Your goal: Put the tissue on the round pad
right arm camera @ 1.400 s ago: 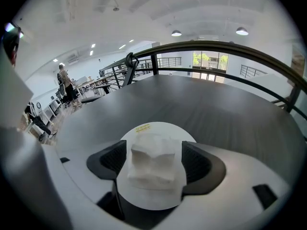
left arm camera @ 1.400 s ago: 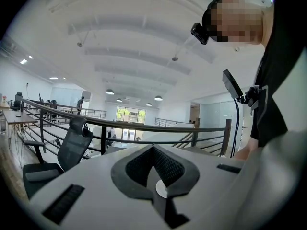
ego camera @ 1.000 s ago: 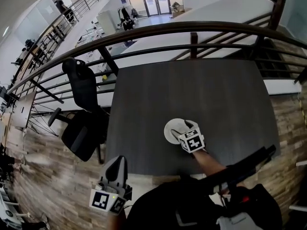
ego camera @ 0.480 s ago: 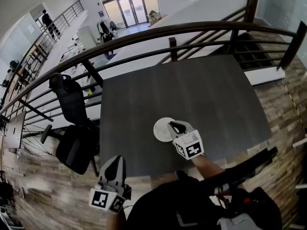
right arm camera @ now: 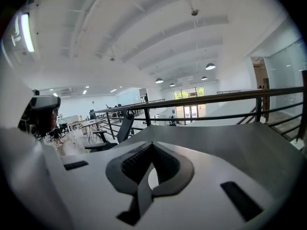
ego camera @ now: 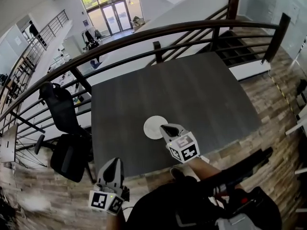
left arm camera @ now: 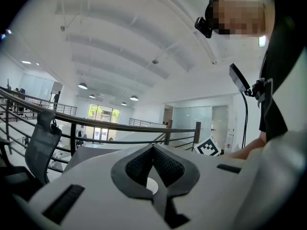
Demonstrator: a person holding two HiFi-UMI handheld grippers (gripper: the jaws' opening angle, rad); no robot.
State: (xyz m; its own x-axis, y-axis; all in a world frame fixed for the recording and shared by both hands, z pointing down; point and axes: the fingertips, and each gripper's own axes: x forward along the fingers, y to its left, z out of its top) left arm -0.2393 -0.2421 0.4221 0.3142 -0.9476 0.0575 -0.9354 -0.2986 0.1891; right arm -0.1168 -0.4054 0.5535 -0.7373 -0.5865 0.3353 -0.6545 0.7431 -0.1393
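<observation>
A round white pad (ego camera: 154, 127) lies on the dark table (ego camera: 192, 90), near its front edge. It shows as plain white, and I cannot tell a tissue apart from it. My right gripper (ego camera: 166, 127) is at the pad's right rim, its jaws shut with nothing between them. The right gripper view shows its jaws (right arm camera: 152, 144) meeting at the tip, with a white patch (right arm camera: 153, 179) showing through the gap behind them. My left gripper (ego camera: 115, 161) hangs low off the table's front left, also shut and empty (left arm camera: 153, 147).
A dark railing (ego camera: 144, 37) curves round the table's far side. A black office chair (ego camera: 62, 123) stands to the table's left. Wooden floor (ego camera: 268, 109) lies to the right, and the person's body (ego camera: 192, 205) fills the bottom.
The right gripper was open over the pad. It has shut and drawn back to the pad's right rim. The head view has swung. The left gripper has kept its place.
</observation>
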